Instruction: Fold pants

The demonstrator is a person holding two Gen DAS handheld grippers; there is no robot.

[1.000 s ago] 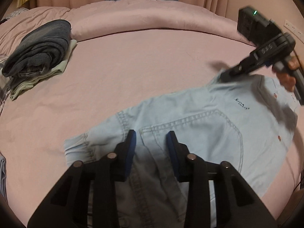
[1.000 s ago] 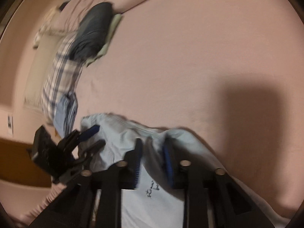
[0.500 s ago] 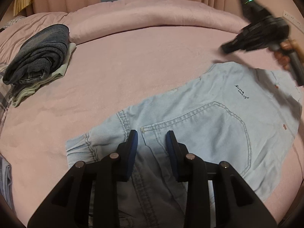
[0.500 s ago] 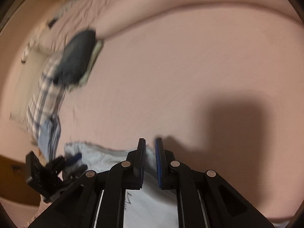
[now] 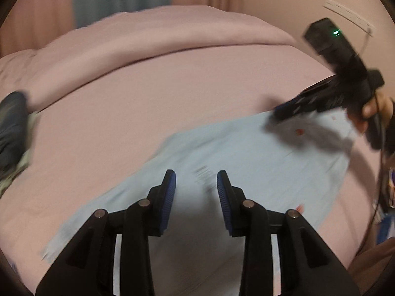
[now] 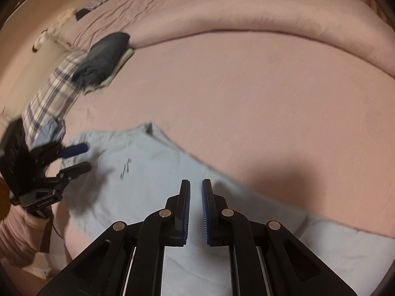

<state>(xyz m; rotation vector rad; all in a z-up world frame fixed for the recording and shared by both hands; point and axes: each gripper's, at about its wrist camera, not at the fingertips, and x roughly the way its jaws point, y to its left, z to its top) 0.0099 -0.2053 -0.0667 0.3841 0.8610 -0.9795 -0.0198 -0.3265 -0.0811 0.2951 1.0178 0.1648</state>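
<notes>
Two grippers above pale-blue denim pants [image 6: 138,185] lying flat on smooth pink bedsheet [image 6: 246,93] | left gripper [image 5: 196,180]: ribbed blue pads apart, empty | right gripper [image 6: 196,192]: jaws nearly together, empty | dark folded garment [image 6: 103,59] well apart, by rolled pink duvet [image 5: 153,39].

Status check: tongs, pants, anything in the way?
Left tongs open, empty. Right tongs shut, empty. Light blue pants flat on pink bed, released. Folded clothes pile off to the side, clear.
</notes>
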